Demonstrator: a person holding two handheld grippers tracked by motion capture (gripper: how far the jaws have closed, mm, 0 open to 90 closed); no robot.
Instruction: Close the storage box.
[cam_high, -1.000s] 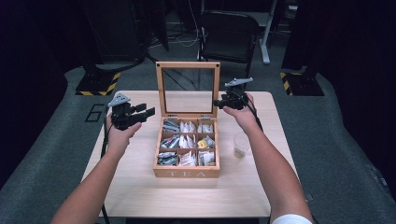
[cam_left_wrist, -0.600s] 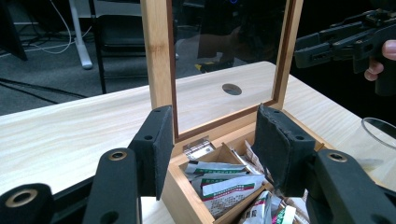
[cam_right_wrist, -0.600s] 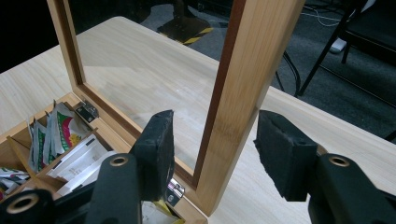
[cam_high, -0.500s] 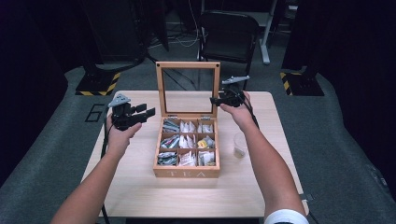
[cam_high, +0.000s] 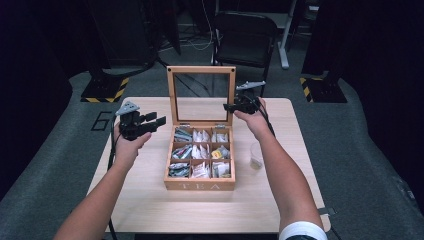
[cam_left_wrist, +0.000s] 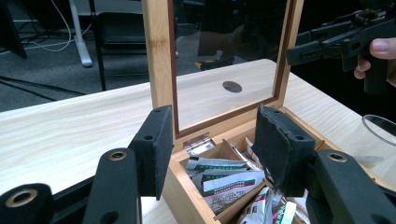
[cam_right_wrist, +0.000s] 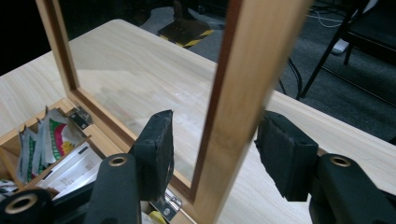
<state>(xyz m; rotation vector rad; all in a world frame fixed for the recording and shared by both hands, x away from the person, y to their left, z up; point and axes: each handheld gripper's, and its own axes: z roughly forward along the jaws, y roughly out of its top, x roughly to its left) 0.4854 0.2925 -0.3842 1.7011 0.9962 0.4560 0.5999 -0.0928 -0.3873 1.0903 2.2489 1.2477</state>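
We are holding the right gripper (cam_high: 231, 106) with its jaws straddling, not touching, the side rail of the upright glass lid (cam_right_wrist: 243, 93) of the tea box (cam_high: 200, 185) mid-tabletop, while the left gripper (cam_high: 161, 121) is hovering part-open and empty beside the box.

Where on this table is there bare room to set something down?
Bare wood lies between the tea box and the table's near edge, and left of the box under the left gripper. It is tighter on the right, where the glass cup stands.
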